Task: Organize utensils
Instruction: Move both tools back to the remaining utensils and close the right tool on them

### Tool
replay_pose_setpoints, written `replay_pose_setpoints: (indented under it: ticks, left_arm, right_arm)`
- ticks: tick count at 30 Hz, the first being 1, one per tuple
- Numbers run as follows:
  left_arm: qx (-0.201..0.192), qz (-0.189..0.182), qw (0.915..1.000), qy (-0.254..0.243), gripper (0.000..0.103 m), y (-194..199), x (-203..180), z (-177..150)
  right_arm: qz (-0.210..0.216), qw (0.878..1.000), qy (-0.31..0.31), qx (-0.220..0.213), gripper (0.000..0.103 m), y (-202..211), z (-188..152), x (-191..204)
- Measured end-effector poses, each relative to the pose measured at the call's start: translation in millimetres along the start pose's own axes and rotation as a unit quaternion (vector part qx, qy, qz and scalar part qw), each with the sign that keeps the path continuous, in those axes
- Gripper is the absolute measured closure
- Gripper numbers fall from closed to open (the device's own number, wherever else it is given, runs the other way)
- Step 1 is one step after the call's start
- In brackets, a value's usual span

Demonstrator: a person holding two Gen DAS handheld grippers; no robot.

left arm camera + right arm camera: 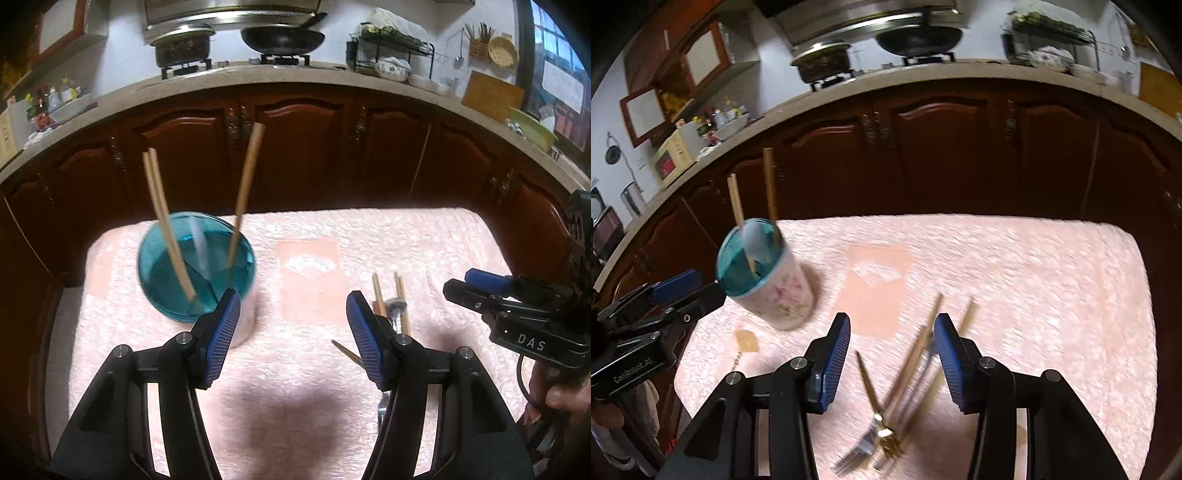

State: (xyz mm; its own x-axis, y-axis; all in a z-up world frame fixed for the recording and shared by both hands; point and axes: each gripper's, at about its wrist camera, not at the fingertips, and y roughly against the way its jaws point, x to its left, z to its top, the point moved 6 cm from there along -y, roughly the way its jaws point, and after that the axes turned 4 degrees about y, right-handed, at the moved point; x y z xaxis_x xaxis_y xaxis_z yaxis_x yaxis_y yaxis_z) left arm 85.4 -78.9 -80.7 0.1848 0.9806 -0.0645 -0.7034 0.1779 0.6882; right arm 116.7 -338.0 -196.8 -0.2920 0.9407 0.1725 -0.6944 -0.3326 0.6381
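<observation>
Both grippers hang open and empty over a pink-clothed table (1034, 280): the left gripper (291, 332) beside a teal-rimmed cup (195, 266) holding chopsticks (162, 206), the right gripper (892, 354) above loose chopsticks (916, 354) and forks (875, 439).

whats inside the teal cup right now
The teal cup holds wooden chopsticks leaning on its rim and one pale, blurred utensil. Its bottom is too blurred to check.
</observation>
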Motion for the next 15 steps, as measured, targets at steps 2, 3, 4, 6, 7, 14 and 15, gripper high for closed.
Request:
replay_pose_setpoints:
  ticks: [2,3,4,6,7,14,15]
  left_arm:
    - [0.010,-0.008,0.9999,0.003,0.043,-6.2,-2.9,-3.5]
    - [0.014,-0.012,0.9998,0.006,0.043,-8.4,-2.1,-6.6]
    - [0.023,-0.018,0.9995,0.011,0.043,-12.5,-1.9,-9.6]
    - [0.035,-0.027,0.9989,0.017,0.043,-19.4,-1.4,-16.3]
    - [0.043,-0.031,0.9984,0.019,0.043,-23.2,-0.9,-20.5]
    - [0.091,-0.054,0.9935,0.042,0.043,-47.4,2.1,-45.6]
    - [0.100,-0.060,0.9923,0.044,0.043,-52.3,2.0,-49.9]
  right_arm:
    - [-0.010,1.000,-0.006,0.008,0.058,0.3,-9.0,-9.7]
    - [-0.014,1.000,-0.009,0.013,0.058,-0.2,-14.1,-13.3]
    - [-0.019,1.000,-0.012,0.019,0.058,-1.7,-20.0,-17.6]
    - [-0.023,0.999,-0.019,0.038,0.058,-10.2,-31.6,-26.9]
    - [-0.023,0.998,-0.023,0.047,0.058,-14.6,-37.6,-29.3]
    - [0.033,0.991,-0.085,0.098,0.066,-60.7,-63.0,-45.8]
    - [0.040,0.991,-0.086,0.099,0.067,-66.7,-61.5,-45.4]
